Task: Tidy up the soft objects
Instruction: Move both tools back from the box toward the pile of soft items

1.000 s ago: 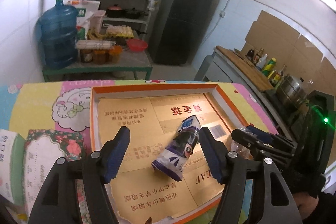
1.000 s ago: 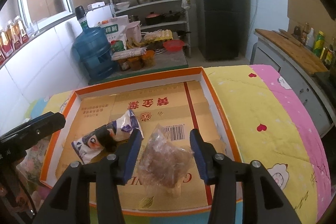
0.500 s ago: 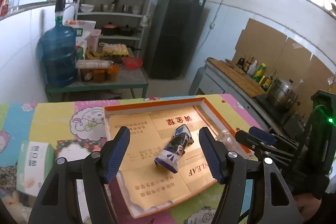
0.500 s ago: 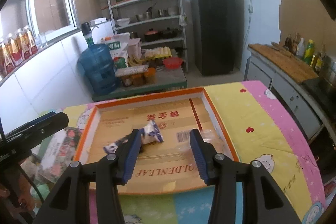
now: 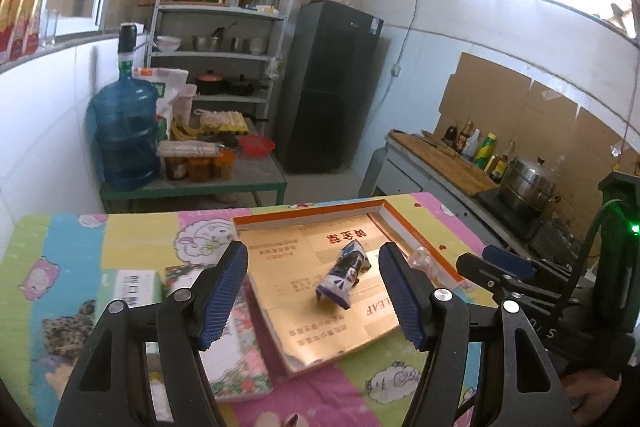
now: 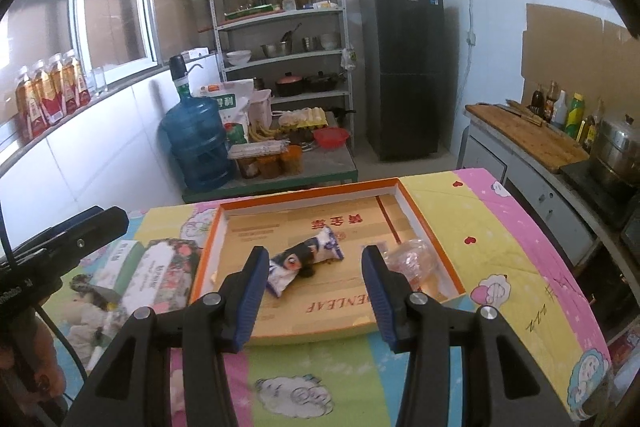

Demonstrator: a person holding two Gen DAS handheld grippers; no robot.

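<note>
My right finger (image 6: 378,297) covers part of the clear bag (image 6: 412,259), so I can't tell what's in it. In the left view only a bit of that bag shows past the finger. The packs (image 6: 156,277) beside the tray are half hidden by the left gripper (image 5: 314,297); their print is unreadable.

I count one orange-rimmed cardboard tray (image 6: 420,227) on the desk (image 6: 500,251), holding two soft packets: one blue-and-white snack bag (image 6: 304,259) and one clear plastic bag (image 6: 412,255) by the tray's right wall. Off the tray's left side I see two tissue packs (image 6: 160,275), touching each other. Two grippers, each with two blue-padded fingers (image 6: 250,291).
</note>
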